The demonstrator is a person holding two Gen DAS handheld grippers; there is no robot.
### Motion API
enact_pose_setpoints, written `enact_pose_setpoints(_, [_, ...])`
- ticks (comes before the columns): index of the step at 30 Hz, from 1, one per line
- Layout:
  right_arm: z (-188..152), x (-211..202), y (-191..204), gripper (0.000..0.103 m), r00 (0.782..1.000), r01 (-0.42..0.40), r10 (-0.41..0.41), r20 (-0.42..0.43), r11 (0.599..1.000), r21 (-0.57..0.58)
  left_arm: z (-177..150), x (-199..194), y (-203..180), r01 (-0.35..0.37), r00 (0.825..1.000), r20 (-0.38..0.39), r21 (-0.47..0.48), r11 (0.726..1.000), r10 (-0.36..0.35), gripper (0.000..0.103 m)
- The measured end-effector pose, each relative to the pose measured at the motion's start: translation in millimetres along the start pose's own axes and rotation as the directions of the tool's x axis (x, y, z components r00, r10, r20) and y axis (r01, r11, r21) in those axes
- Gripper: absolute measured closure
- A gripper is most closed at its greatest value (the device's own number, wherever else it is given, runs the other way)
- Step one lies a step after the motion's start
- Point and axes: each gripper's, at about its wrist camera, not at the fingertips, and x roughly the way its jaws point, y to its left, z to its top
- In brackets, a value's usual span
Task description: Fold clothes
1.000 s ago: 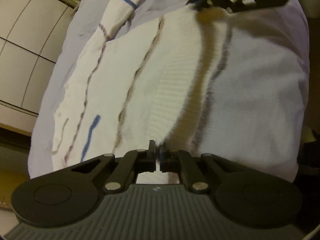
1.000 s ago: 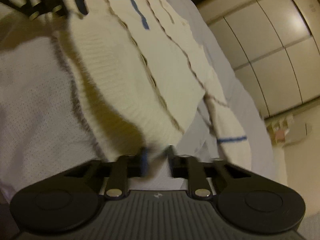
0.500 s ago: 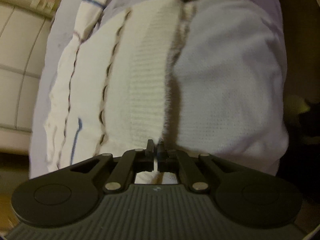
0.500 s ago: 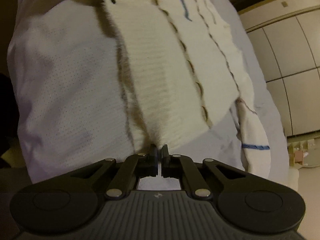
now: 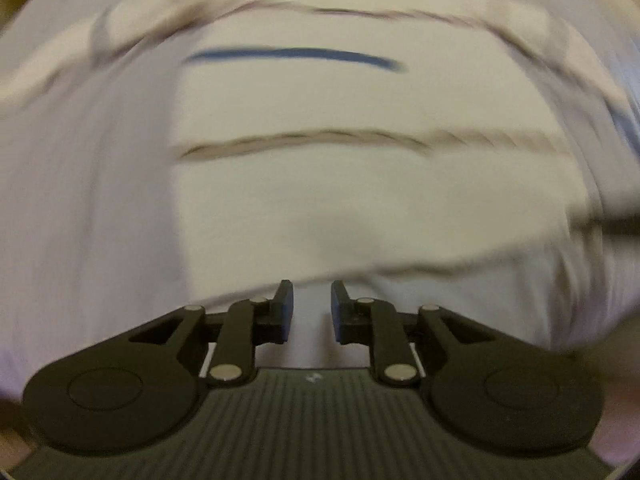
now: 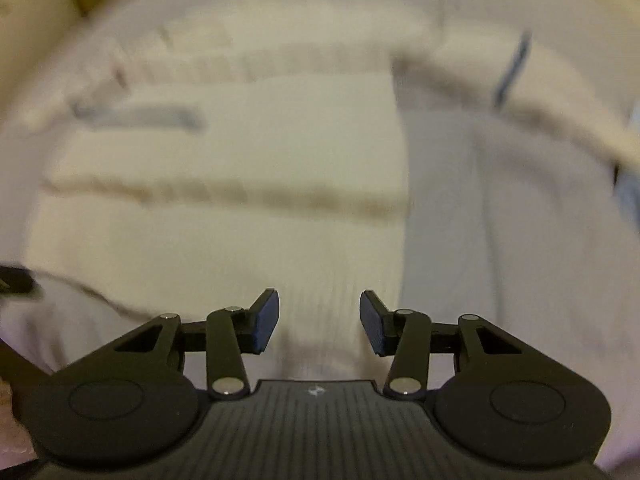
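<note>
Below the left hand-held gripper, whose jaws are opening with a narrow gap and nothing between them, the cream sweater lies spread on a pale lilac sheet; its left edge leaves a broad bare strip of sheet. The right hand-held gripper, jaws opening wider and empty, hangs over the sweater's ribbed hem; bare sheet runs down its right side. Both views are blurred; a tan surface shows at the top corners.

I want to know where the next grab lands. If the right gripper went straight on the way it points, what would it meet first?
Most likely the cream sweater below the right gripper, near its ribbed hem; its jaws are opening with nothing between them. Blur makes depth uncertain.
</note>
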Motion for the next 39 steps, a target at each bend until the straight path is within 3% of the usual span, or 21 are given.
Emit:
enact_pose_setpoints(2, [10, -4, 7, 0.065, 1.000, 0.011, -0.011, -0.001, 0.999, 0.045, 22, -1, 49, -0.001, 1.000, 0.008, -0.157, 0.988, 0.002, 0.086])
enact_pose_setpoints(4, [30, -13, 13, 0.062, 0.999, -0.026, 0.019, 0.051, 0.988, 0.153, 47, -2, 102, 0.008, 0.999, 0.034, -0.319, 0.948, 0.003, 0.079])
enact_pose_setpoints(5, [41, -16, 16, 0.056, 0.996, -0.049, 0.034, 0.077, 0.977, 0.209, 61, -3, 130, 0.017, 0.999, 0.054, -0.401, 0.916, 0.005, 0.074])
enact_pose_setpoints(9, [83, -9, 30, 0.051, 0.987, -0.133, 0.082, 0.140, 0.905, 0.405, 119, 5, 236, 0.089, 0.987, 0.159, -0.666, 0.740, 0.025, 0.073])
enact_pose_setpoints(12, [105, 7, 39, 0.051, 0.985, -0.145, 0.080, 0.150, 0.858, 0.494, 162, 14, 295, 0.122, 0.968, 0.236, -0.748, 0.653, 0.089, 0.070])
enact_pose_setpoints(16, [119, 15, 29, 0.050, 0.987, -0.133, 0.050, 0.155, 0.797, 0.589, 208, 37, 358, 0.081, 0.951, 0.237, -0.813, 0.577, 0.200, 0.068])
enact_pose_setpoints(18, [120, 16, 23, 0.049, 0.991, -0.090, 0.012, 0.131, 0.785, 0.613, 228, 58, 382, 0.061, 0.955, 0.203, -0.848, 0.527, 0.215, 0.068])
enact_pose_setpoints(21, [120, 18, 15, 0.049, 0.995, -0.026, -0.040, 0.091, 0.777, 0.629, 244, 87, 403, 0.015, 0.970, 0.128, -0.880, 0.475, 0.206, 0.074])
enact_pose_setpoints(22, [119, 18, 13, 0.049, 0.995, -0.010, -0.053, 0.081, 0.774, 0.633, 245, 89, 404, 0.014, 0.969, 0.128, -0.882, 0.471, 0.210, 0.078])
enact_pose_setpoints(23, [118, 18, 12, 0.049, 0.995, 0.002, -0.062, 0.072, 0.772, 0.636, 246, 90, 405, 0.014, 0.968, 0.129, -0.884, 0.467, 0.214, 0.090])
enact_pose_setpoints(25, [117, 17, 11, 0.049, 0.995, 0.020, -0.076, 0.059, 0.768, 0.640, 245, 83, 404, 0.019, 0.964, 0.140, -0.884, 0.466, 0.227, 0.103])
enact_pose_setpoints(27, [117, 16, 11, 0.049, 0.995, 0.042, -0.090, 0.044, 0.770, 0.637, 238, 59, 397, 0.031, 0.950, 0.175, -0.877, 0.479, 0.258, 0.102])
enact_pose_setpoints(30, [117, 12, 13, 0.049, 0.994, 0.056, -0.104, 0.040, 0.776, 0.628, 221, 10, 372, -0.028, 0.905, 0.207, -0.842, 0.538, 0.371, 0.102])
enact_pose_setpoints(32, [115, 11, 14, 0.049, 0.993, 0.059, -0.107, 0.039, 0.777, 0.627, 211, 1, 355, -0.101, 0.887, 0.190, -0.809, 0.579, 0.420, 0.101])
enact_pose_setpoints(35, [113, 14, 14, 0.049, 0.996, 0.050, -0.089, 0.031, 0.776, 0.629, 203, 50, 350, -0.259, 0.906, 0.039, -0.737, 0.625, 0.422, 0.098])
enact_pose_setpoints(37, [113, 16, 15, 0.049, 0.997, 0.043, -0.074, 0.026, 0.790, 0.611, 203, 76, 345, -0.338, 0.899, -0.019, -0.665, 0.666, 0.438, 0.096])
enact_pose_setpoints(39, [108, 13, 11, 0.047, 0.997, 0.039, -0.074, 0.035, 0.798, 0.601, 209, 68, 330, -0.399, 0.875, -0.004, -0.575, 0.714, 0.485, 0.089])
